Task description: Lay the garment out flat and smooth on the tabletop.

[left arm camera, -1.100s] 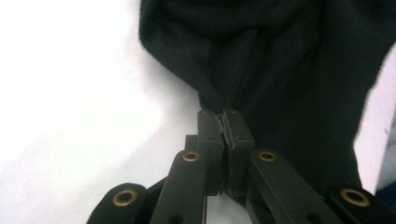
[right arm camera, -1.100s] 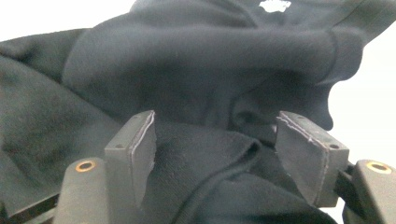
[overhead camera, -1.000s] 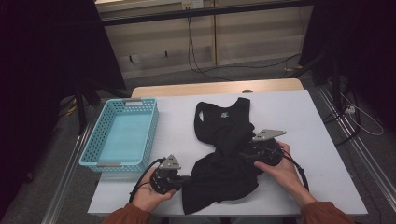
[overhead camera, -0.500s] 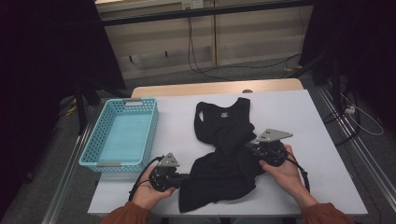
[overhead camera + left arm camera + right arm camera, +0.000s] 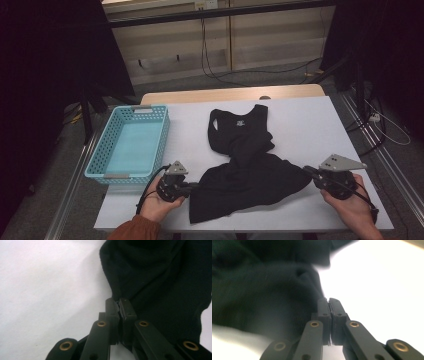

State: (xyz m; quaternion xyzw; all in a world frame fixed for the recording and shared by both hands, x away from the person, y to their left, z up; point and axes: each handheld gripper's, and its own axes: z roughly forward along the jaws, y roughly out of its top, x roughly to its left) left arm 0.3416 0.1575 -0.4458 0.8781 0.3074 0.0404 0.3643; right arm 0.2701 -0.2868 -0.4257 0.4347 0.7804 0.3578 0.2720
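Jaws of left gripper [image 5: 119, 305] pressed together on a fold of the black tank top [image 5: 250, 172], pinch at the garment's near-left corner; fabric bunches right at the tips in the left gripper view. Same gripper in high view [image 5: 191, 186], held in the left hand [image 5: 159, 204] near the table's near edge. Right gripper [image 5: 328, 303] also clamped tight, black cloth caught at its tips; in high view [image 5: 308, 171] it holds the garment's right corner, right hand [image 5: 352, 205] behind it.

Tank top: black, matte, small white label at the neck, straps and neck opening at the far end toward table centre. Lower half pulled wide between the two grippers, hem stretched left to right, waist twisted and creased in the middle. Lies on the white table [image 5: 310, 125], centre to near side.

Room: bare table right of the garment and on the far side. Blue basket [image 5: 129, 146] sits at the left edge, just far-left of the left gripper, close to it. Left hand nearly at the near table edge; right hand near the near-right corner, little margin there.

Hard to make out: right gripper view blurred, cloth edges smeared. How much fabric sits between the jaws hidden by the jaws themselves. Forearms cut off at the bottom of the high view. Label text unreadable.
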